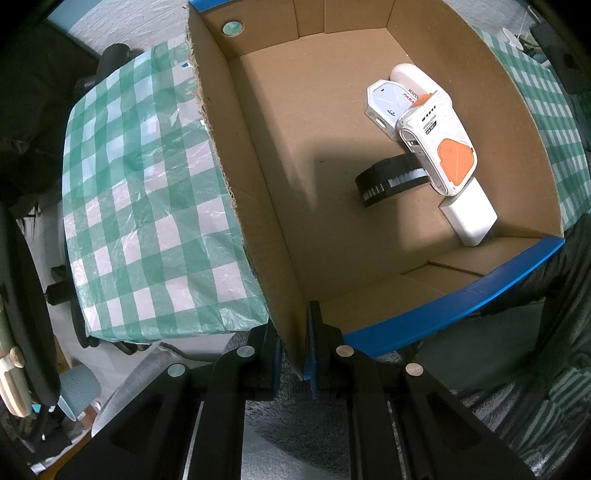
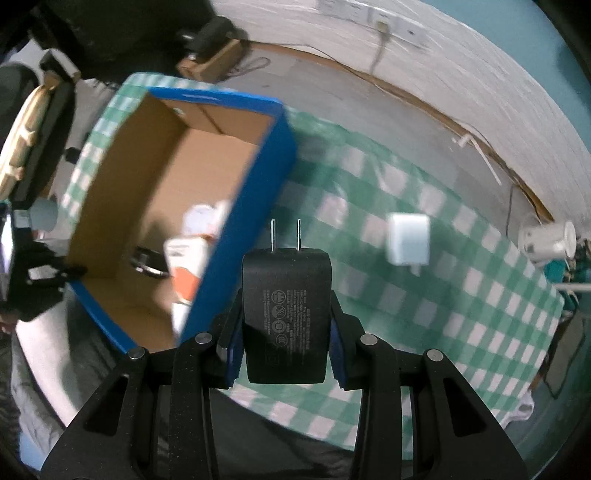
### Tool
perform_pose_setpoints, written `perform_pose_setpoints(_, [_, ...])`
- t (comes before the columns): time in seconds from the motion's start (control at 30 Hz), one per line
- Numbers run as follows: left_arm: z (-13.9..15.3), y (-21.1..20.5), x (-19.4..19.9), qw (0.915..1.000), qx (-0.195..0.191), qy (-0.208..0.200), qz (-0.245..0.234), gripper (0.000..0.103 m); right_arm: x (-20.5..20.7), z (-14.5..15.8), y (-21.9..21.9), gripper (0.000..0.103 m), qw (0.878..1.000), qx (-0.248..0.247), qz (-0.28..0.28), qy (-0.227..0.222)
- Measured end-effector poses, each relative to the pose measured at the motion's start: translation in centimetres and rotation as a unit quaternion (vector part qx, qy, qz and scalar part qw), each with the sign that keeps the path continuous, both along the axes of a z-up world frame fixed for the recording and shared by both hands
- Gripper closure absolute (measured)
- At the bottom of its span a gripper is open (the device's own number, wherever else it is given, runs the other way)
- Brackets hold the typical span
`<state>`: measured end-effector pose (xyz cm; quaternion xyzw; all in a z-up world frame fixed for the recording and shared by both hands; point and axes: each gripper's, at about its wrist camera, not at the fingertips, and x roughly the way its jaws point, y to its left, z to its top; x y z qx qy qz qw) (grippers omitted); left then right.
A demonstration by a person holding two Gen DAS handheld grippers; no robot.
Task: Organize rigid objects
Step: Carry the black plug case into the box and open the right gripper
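Black charger [image 2: 286, 314] is clenched in right tool [image 2: 286, 332]; left tool [image 1: 293, 354] pinches box wall [image 1: 236, 177].

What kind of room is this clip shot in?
Probably a home room or small office: a table under a green checked cloth, a wall power strip with cables along the floor, and an office chair beside the table.

Table in green-white checked cloth [image 2: 424, 295]. Cardboard box [image 2: 229, 236] sits on it. White charger [image 2: 408, 239] lies apart on the cloth.

Both claws [image 1: 291, 354] [image 2: 284, 332] are matte black with blue pads and round silver screws
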<state>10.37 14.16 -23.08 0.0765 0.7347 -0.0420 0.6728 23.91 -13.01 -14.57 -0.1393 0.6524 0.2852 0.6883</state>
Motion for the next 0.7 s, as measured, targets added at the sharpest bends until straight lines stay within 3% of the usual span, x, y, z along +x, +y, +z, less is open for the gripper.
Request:
perform_pose_setpoints(0.4, [0.1,0.0,0.0,1.0000,-0.002,0.000,-0.001,0.093,-0.3,-0.7,7.1,0.066,0.999,0.014,0.032,0.012])
perform_pose_setpoints(0.7, [0.0,0.0,0.0,1.0000,-0.003,-0.001,-0.002,0.093,-0.8,-3.7,9.3,0.066,0.999,-0.011,0.049,0.020])
